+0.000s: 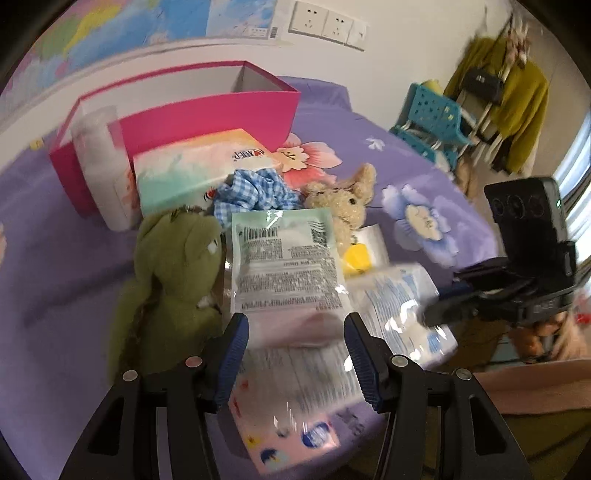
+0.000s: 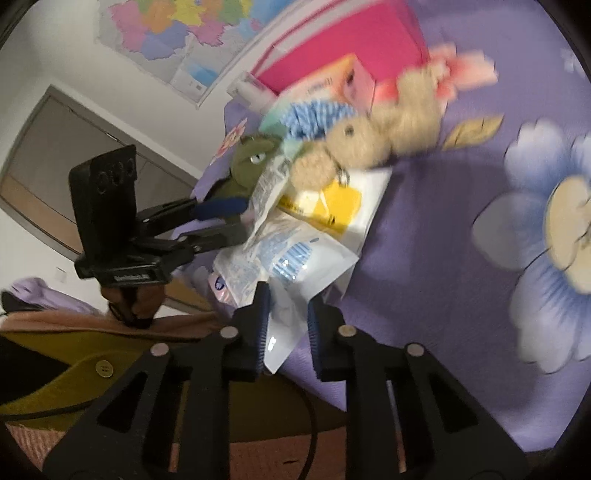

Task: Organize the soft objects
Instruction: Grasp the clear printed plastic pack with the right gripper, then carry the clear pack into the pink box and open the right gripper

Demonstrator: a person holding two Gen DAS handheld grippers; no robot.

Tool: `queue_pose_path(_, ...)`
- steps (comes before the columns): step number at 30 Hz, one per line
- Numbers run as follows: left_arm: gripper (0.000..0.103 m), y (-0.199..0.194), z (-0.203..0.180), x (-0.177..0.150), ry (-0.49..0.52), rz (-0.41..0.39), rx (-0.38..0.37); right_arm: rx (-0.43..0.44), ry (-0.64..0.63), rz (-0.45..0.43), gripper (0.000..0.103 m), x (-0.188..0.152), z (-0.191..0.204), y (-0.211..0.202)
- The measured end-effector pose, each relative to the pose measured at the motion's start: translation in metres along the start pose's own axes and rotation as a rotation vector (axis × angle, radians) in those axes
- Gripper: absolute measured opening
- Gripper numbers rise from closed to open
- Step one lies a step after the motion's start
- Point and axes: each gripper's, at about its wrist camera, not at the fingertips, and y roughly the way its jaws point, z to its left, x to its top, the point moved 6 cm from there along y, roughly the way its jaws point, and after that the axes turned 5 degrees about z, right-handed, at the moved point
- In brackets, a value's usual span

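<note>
Soft pile: heaped on the purple floral bedspread [image 1: 369, 122], in front of the pink box [image 1: 207, 110].
Green-edged packet [image 1: 284, 262]: lying flat, printed side up, on top of the heap, between the green plush [image 1: 173, 266] and the blue-printed packet [image 1: 402, 306]; near edge just ahead of the left gripper [image 1: 297, 354].
Pink packet [image 1: 291, 417]: under the green-edged one, running back between and beneath the left fingers [image 1: 232, 362].
Blue-printed packet, right view [image 2: 284, 254]: clear wrapper with blue stripes, lower edge reaching between the pads [image 2: 260, 328] of the right gripper [image 2: 286, 332].
Yellow-and-white packet [image 2: 340, 203]: beneath the beige plush [image 2: 373, 136], partly covered by the blue-printed packet.
Beige plush, left view [image 1: 343, 199]: lying behind the packets, touching the blue gingham cloth [image 1: 255, 188].
Green plush: lying on its back at the heap's left edge, head toward the box.
Tissue pack [image 1: 192, 170]: leaning against the pink box front, beside a white roll-shaped pack [image 1: 99, 162].
Left jaws: spread wide, blue pads apart on either side of the packets, gripping nothing.
Right jaws: narrowed around the corner of the blue-printed packet; small gap on the right pad side, firm contact impossible to confirm through the blur.
Right gripper, left view [image 1: 436, 314]: tips at the blue-printed packet's far edge.
Surroundings: map [image 1: 110, 29] and wall sockets [image 1: 325, 24] behind the box, teal chair [image 1: 432, 114] and mustard garments [image 1: 517, 99] at the far right.
</note>
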Motion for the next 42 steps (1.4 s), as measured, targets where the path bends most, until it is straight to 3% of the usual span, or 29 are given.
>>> queue_pose_path(6, 0.055, -0.004, -0.008, -0.011, -0.001, 0.038, -0.126, -0.099, -0.074, -0.086, 0.019, 0.008, 0.004, -0.024)
queue_pose_path(8, 0.055, -0.001, -0.011, -0.013, 0.001, 0.051, -0.133, -0.117, -0.070, -0.106, 0.019, 0.011, 0.001, -0.028)
queue_pose_path(14, 0.058, 0.013, -0.007, -0.006, -0.035, 0.064, -0.105, -0.131, -0.099, -0.119, 0.019, 0.013, 0.000, -0.032)
queue_pose_path(20, 0.062, 0.022, -0.018, 0.002, -0.048, 0.083, -0.245, -0.103, -0.085, -0.150, 0.019, 0.012, -0.005, -0.036)
queue_pose_path(23, 0.062, 0.022, -0.023, 0.005, -0.057, 0.080, -0.266, -0.103, -0.065, -0.171, 0.019, 0.010, -0.010, -0.040)
queue_pose_path(32, 0.062, -0.010, -0.043, 0.021, -0.004, 0.011, -0.305, -0.095, -0.075, -0.249, 0.019, 0.019, 0.001, -0.069)
queue_pose_path(42, 0.062, -0.046, -0.036, 0.052, 0.011, -0.103, -0.289, -0.113, -0.138, -0.290, 0.019, 0.058, 0.014, -0.086)
